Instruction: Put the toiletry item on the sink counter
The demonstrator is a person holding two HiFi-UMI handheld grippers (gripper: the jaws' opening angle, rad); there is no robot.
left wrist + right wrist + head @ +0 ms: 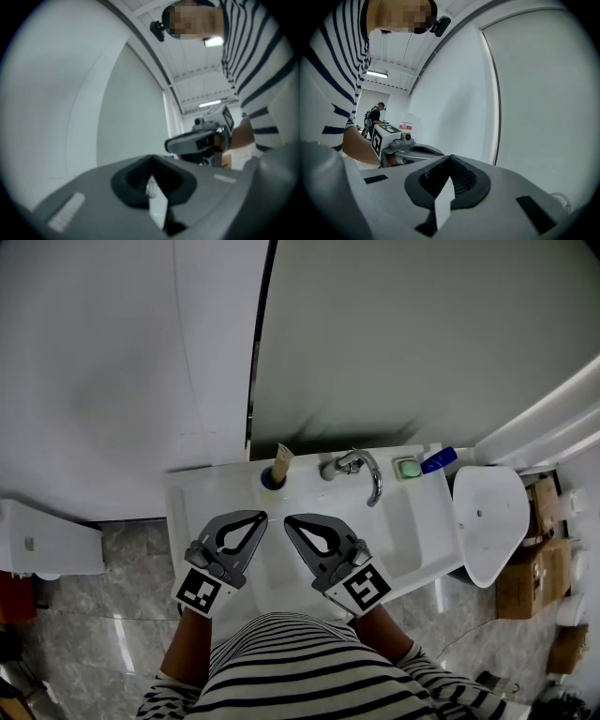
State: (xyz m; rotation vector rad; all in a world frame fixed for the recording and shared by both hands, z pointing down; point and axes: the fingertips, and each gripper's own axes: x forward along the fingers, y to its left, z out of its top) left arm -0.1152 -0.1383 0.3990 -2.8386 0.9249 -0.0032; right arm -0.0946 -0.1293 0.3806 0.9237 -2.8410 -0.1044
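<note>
Head view has both tools hanging over the near side of the basin, tips close together. The left tool [262, 514] and the right tool [287, 518] each have their jaws pressed together with nothing between them, and each tool's own view agrees. The toiletry things stand along the back ledge of the tabletop [190, 495]: a blue tube [438, 460] just beside a green soap dish [407, 468] to the right of the tap [361, 472], and a cup [272, 479] to its left. Which one the task means I cannot tell. Likely trouble: going in with closed jaws would only shove the item; the tube lies at the ledge's far corner, where a nudge could send it off; the tap's arch blocks a reach from the left; the cup could tip if clipped
</note>
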